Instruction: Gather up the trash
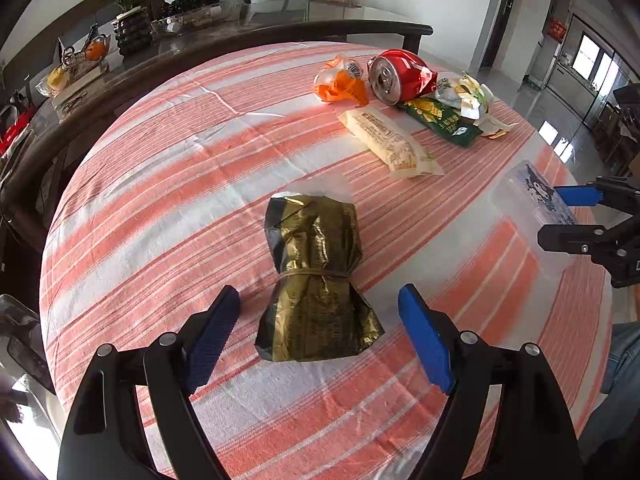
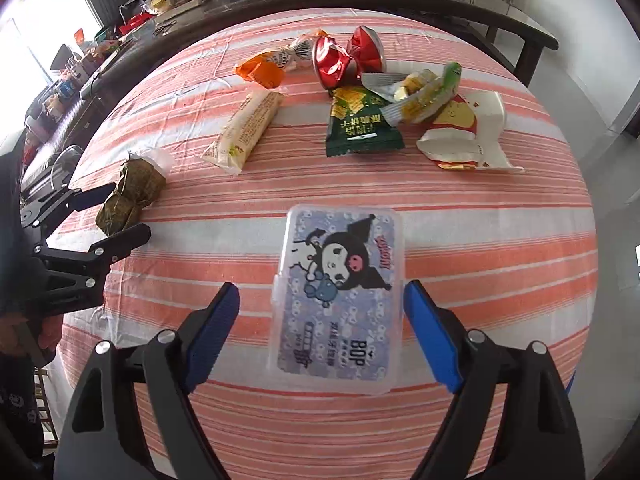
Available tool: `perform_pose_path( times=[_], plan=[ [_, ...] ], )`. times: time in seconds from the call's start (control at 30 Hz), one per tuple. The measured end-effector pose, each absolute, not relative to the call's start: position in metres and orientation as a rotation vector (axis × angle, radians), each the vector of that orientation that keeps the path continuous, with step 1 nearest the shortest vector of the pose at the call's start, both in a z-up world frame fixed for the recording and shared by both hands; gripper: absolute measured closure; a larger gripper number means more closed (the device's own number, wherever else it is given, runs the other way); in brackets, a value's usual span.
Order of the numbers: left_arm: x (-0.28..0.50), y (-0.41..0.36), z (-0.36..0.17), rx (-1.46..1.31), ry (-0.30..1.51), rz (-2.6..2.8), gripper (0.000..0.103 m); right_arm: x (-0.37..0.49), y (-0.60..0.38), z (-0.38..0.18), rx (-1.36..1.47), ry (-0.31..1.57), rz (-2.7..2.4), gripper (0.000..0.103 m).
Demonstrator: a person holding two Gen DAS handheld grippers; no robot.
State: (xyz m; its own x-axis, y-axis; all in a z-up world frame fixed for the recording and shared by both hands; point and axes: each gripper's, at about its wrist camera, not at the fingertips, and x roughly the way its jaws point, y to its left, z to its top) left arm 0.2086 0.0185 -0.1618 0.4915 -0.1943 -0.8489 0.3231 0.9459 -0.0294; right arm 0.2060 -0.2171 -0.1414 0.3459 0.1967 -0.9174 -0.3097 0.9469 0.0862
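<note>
Blue-padded, our left gripper (image 1: pixel 319 308) stands wide open around the tied end of a gold packet (image 1: pixel 316 280), gripping nothing. Our right gripper (image 2: pixel 322 304) is equally wide open astride a clear plastic box (image 2: pixel 340 292), empty. Beyond both, on the striped cloth (image 1: pixel 160 200), lie a crushed red can (image 1: pixel 394 76) and several wrappers (image 2: pixel 360 124).
</note>
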Motion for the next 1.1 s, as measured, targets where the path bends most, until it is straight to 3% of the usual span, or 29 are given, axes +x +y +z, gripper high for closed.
perform_pose_path(
  times=[0.07,0.13,0.2,0.23,0.33,0.73,1.1],
  plan=[
    [0.213,0.021,-0.162,0.146,1.02,-0.29,0.022,0.207,-0.211,-0.144,-0.16,1.165,0.302,0.022],
    [0.216,0.024,-0.161,0.141,1.026,-0.277,0.025,0.209,-0.212,-0.146,-0.187,1.169,0.267,0.04],
    [0.219,0.025,-0.16,0.148,1.028,-0.26,0.041,0.209,-0.217,-0.144,-0.156,1.162,0.269,0.041],
    [0.219,0.026,-0.158,0.147,1.023,-0.263,0.056,0.208,-0.22,-0.141,-0.138,1.152,0.273,0.041],
    [0.217,0.03,-0.155,0.116,1.024,-0.269,0.066,0.201,-0.229,-0.128,-0.091,1.105,0.3,0.041],
    [0.182,-0.01,-0.121,0.022,0.953,-0.435,0.069,0.173,-0.276,-0.103,0.136,1.002,0.373,0.041],
    [0.171,-0.16,-0.102,0.039,0.958,-0.733,0.069,0.132,-0.446,-0.099,0.252,0.943,0.075,0.041]
  ],
)
